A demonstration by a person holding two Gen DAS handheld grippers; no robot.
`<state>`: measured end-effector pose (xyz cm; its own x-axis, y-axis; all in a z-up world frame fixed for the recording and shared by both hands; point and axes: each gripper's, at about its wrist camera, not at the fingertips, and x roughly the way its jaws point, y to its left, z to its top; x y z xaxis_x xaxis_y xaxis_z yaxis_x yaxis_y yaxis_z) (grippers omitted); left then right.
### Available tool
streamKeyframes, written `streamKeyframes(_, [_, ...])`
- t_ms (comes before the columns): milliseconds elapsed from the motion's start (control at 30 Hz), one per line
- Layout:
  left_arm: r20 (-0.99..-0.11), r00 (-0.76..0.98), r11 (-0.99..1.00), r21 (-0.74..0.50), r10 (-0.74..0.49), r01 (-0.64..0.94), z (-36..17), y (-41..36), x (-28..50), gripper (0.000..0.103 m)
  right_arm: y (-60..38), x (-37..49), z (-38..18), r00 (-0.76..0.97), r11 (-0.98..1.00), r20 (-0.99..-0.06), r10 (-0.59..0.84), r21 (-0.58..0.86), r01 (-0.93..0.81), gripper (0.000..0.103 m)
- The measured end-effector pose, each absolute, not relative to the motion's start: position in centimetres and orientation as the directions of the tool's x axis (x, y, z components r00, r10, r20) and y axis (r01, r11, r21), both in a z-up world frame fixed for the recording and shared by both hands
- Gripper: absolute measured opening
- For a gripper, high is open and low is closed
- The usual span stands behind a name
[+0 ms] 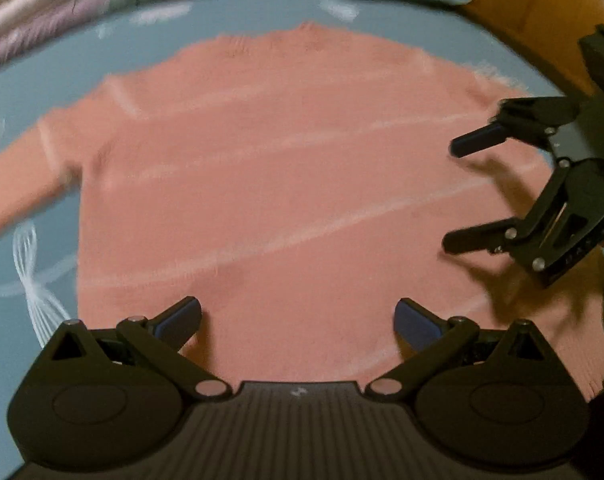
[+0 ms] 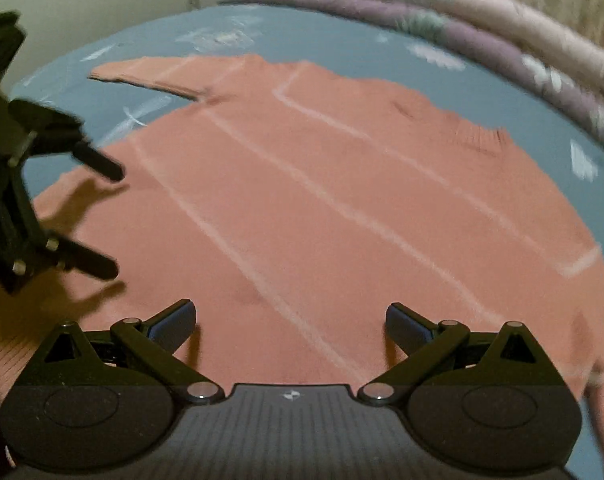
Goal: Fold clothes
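Still flat: sweater spread on the bed

The blue bedsheet [image 1: 230,16] carries a pink sweater [image 1: 286,168], spread flat, its near hem hidden behind the tools. Both views are blurred. The left gripper [image 1: 298,320] and right gripper [image 2: 290,324] hover above it, fingers wide apart, holding nothing.

Your right gripper [image 2: 290,326] sits at the bottom of the frame, fingers spread wide over the pink sweater [image 2: 321,208], holding nothing. The sweater lies flat across the centre on the blue sheet [image 2: 333,40], pale stripes running diagonally, one sleeve [image 2: 142,74] reaching to the upper left. Your left gripper [image 2: 110,220] enters at the left edge, fingers parted above the sweater. Folded quilts [image 2: 481,36] line the upper right.
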<state>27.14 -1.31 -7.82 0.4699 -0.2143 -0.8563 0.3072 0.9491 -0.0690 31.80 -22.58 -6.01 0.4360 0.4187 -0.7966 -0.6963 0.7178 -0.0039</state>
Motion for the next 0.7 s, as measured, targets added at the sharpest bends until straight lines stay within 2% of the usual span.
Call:
streamKeyframes(267, [-0.868, 0.449, 0.965, -0.113, -0.211, 0.235, -7.3, 1.8, 22.0, 0.102, -24.2, 30.4, -7.5, 0.448, 0.751, -0.796, 0.407, 0.013, -0.661, 0.103])
streamKeyframes(500, [-0.811, 0.544, 0.973, -0.135, -0.217, 0.187, -5.8, 1.9, 27.1, 0.102, -23.2, 31.4, -7.5, 0.423, 0.738, -0.821, 0.384, -0.003, -0.675, 0.103])
streamKeyframes(700, [-0.81, 0.527, 0.966, -0.234, -0.255, 0.109, -7.5, 3.1, 29.2, 0.102, -23.6, 31.0, -7.7, 0.435, 0.739, -0.811, 0.392, -0.004, -0.673, 0.103])
